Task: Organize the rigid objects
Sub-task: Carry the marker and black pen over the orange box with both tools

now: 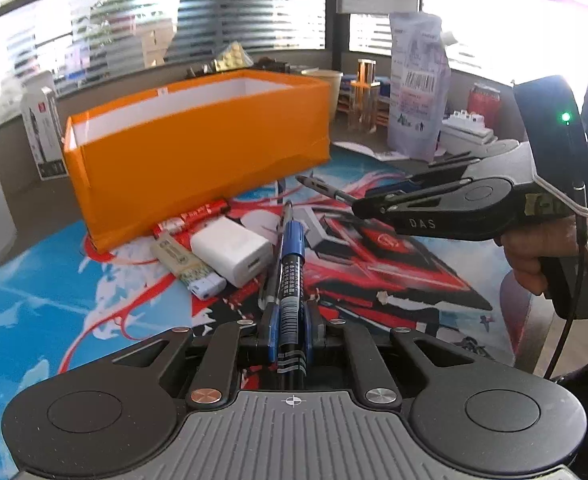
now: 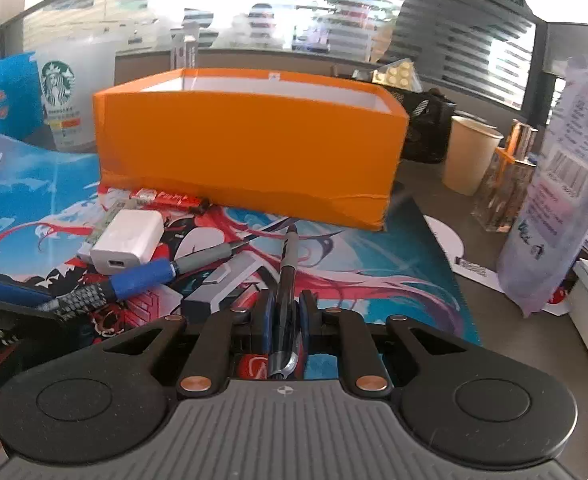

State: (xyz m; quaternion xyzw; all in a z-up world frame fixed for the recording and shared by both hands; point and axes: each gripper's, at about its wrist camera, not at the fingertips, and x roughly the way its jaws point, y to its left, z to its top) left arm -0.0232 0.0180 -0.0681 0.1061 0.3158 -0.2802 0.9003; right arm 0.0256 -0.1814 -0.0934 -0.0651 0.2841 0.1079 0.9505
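Note:
An orange box (image 1: 198, 152) with a white inside stands open on the printed mat; it also shows in the right wrist view (image 2: 250, 148). My left gripper (image 1: 290, 320) is shut on a black-and-blue marker (image 1: 292, 264) that points toward the box. My right gripper (image 2: 286, 316) is shut on a grey pen (image 2: 288, 272), also pointing at the box; in the left wrist view the right gripper (image 1: 370, 196) hangs at the right with the pen (image 1: 322, 188) sticking out. A white charger (image 1: 234, 250), a small tube (image 1: 182, 260) and a red wrapped bar (image 1: 198, 216) lie by the box's front.
A paper cup (image 2: 470, 152), clear bottles (image 2: 510, 184) and a plastic pouch (image 2: 566, 200) stand at the right. A Starbucks cup (image 2: 66, 92) stands at the back left. A glass partition runs behind the desk.

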